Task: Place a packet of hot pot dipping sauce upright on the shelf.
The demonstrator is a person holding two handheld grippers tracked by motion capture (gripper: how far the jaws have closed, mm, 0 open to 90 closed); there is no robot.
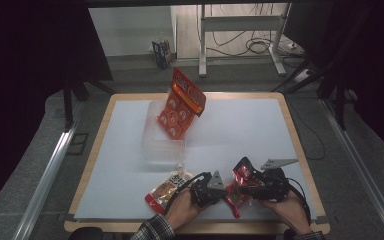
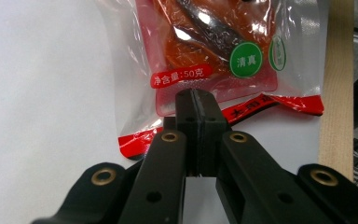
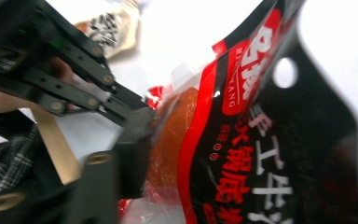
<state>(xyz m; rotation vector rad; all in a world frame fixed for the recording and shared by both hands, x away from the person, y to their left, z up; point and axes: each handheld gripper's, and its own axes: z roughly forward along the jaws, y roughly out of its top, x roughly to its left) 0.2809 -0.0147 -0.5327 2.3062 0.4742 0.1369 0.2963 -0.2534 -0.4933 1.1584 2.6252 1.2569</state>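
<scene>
From the high view, my left gripper (image 1: 223,191) and my right gripper (image 1: 243,184) meet near the front edge of the table (image 1: 240,125), both at a red sauce packet (image 1: 238,186) that lies between them. My left hand (image 1: 184,206) and my right hand (image 1: 287,206) come in from the bottom. To the left of my left hand lies a tan snack packet (image 1: 167,189), flat on the white surface. Farther back, around the middle of the table, an orange blister card (image 1: 181,103) stands tilted over a clear plastic box (image 1: 161,136).

In the left gripper view, my left gripper (image 2: 196,100) has its jaws pressed together, pinching the clear sealed edge of the red sauce packet (image 2: 214,42). The packet spreads away from the jaw tips, with a green round mark on its face, and the table's wooden rim (image 2: 336,88) runs along the right side.

In the right gripper view, the red sauce packet (image 3: 242,116) stands close in front of my jaws, which sit about half closed. The picture is blurred, so I cannot tell whether their pads press on it. My left gripper (image 3: 142,121) reaches in from the left, clamped on the packet's edge, and the tan snack packet (image 3: 109,28) lies beyond it
</scene>
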